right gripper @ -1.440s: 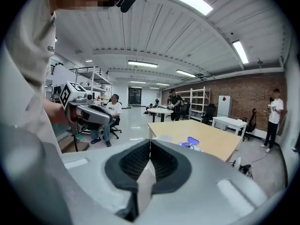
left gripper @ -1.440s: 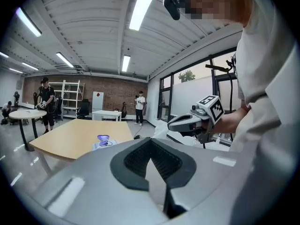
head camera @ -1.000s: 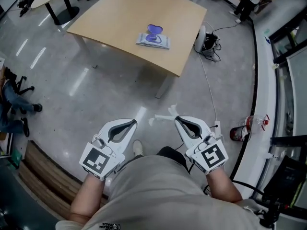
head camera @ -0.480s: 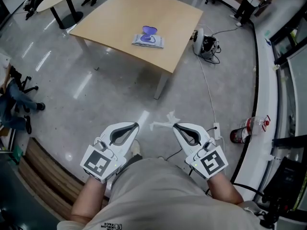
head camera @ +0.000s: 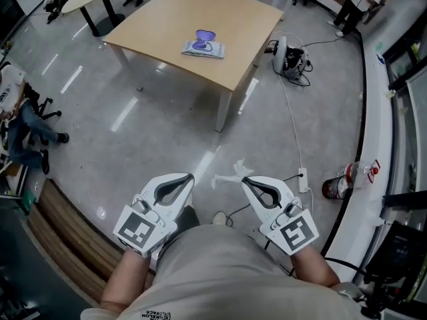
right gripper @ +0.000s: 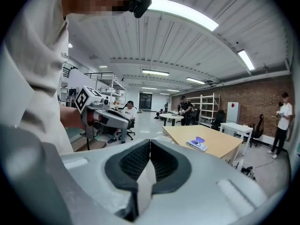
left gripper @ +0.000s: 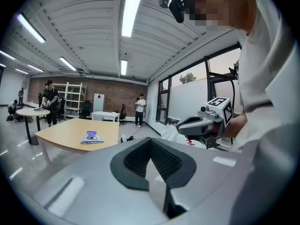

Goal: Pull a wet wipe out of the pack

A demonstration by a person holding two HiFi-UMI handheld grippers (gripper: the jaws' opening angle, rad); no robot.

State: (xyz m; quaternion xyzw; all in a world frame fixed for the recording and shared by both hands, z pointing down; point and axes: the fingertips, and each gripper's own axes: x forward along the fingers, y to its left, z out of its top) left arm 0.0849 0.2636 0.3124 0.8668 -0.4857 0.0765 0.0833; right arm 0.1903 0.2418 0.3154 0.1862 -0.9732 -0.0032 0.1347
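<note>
The wet wipe pack (head camera: 203,47), pale with a purple lid flipped up, lies on the tan table (head camera: 233,19), far from both grippers. It also shows in the left gripper view as the pack (left gripper: 92,137) and in the right gripper view as the pack (right gripper: 198,144). My right gripper (head camera: 243,179) is held close to my body, shut on a white wet wipe (head camera: 227,177) that sticks out from its tips to the left. The wipe (right gripper: 143,182) runs as a white strip between the jaws of the right gripper (right gripper: 150,142). My left gripper (head camera: 191,177) is beside it, shut on nothing.
Grey polished floor lies between me and the table. A cable and a power strip (head camera: 302,177) run along the floor at the right, near a red-capped bottle (head camera: 340,184). A seated person (head camera: 23,129) is at the left. A wooden bench edge (head camera: 67,245) is at the lower left.
The table and pack sit farther away and higher in the head view: I have moved back from them. Both grippers keep their pose, the wipe still in the right one.
</note>
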